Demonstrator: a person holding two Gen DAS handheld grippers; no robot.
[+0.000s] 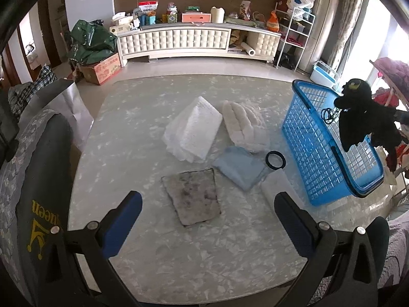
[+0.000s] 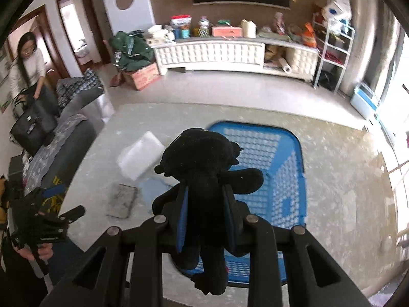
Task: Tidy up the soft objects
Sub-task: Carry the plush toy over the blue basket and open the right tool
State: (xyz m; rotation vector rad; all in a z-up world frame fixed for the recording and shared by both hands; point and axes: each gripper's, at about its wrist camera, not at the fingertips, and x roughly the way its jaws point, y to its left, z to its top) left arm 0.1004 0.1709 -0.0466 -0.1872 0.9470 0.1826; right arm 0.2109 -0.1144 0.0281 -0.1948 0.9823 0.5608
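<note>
The right gripper (image 2: 205,220) is clamped on a black plush toy (image 2: 204,163), its blue pads pressed into the toy's body, and it holds the toy in the air above the blue plastic basket (image 2: 288,179). From the left wrist camera the same plush toy (image 1: 358,112) hangs over the basket's (image 1: 314,138) far rim, not touching it. The basket stands on the marbled table (image 1: 127,168) near its right edge, and as far as I can see it is empty.

The left gripper (image 1: 208,220) hovers over the table's near edge with its jaws spread wide and nothing between them.

Toward the middle of the table lies a cluster of soft things: a white foam block (image 1: 191,130), a fluffy white folded cloth (image 1: 245,125) just beside it, a light blue folded cloth (image 1: 237,166) in front of those, and a grey mottled pad (image 1: 194,197) nearest the left gripper. A dark blue ring (image 1: 274,160) sits on something pale between the blue cloth and the basket; what it belongs to I cannot make out.
</note>
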